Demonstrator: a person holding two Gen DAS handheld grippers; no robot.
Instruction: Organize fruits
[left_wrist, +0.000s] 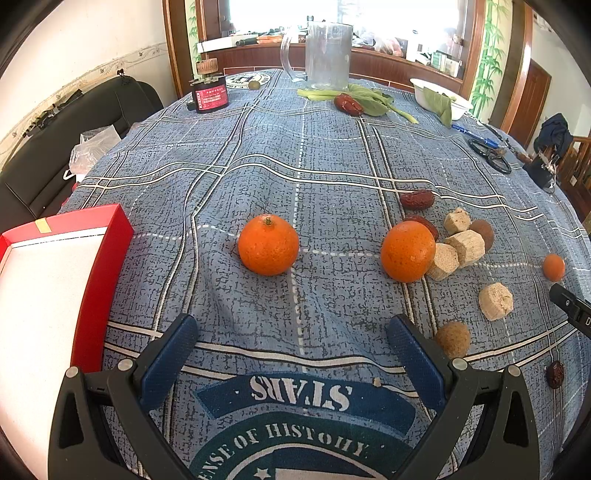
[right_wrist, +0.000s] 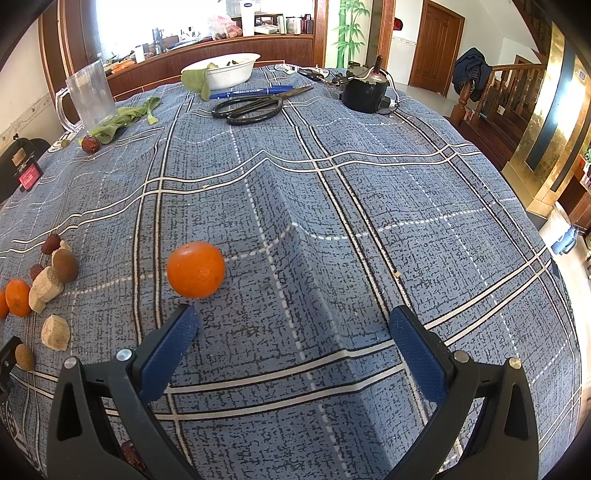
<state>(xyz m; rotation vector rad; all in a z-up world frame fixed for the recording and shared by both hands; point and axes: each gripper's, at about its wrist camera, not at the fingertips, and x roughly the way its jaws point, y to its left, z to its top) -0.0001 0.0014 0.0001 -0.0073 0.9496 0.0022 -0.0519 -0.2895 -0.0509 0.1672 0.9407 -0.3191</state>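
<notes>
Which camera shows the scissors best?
The right wrist view: the scissors lie whole at the far side of the table, handles and blades clear. The left wrist view shows only their dark handles, small and distorted at the right edge.

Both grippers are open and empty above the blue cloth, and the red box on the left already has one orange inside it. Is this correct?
Not quite: the red box shows no orange in the part visible in the left wrist view; the oranges lie on the cloth. The left gripper and right gripper are open and empty.

tablecloth (left_wrist: 295, 155) crest print, upside down: "STARS", "...ENSE OF HISTORY"; red jar label (left_wrist: 210, 96) text too small to read
</notes>
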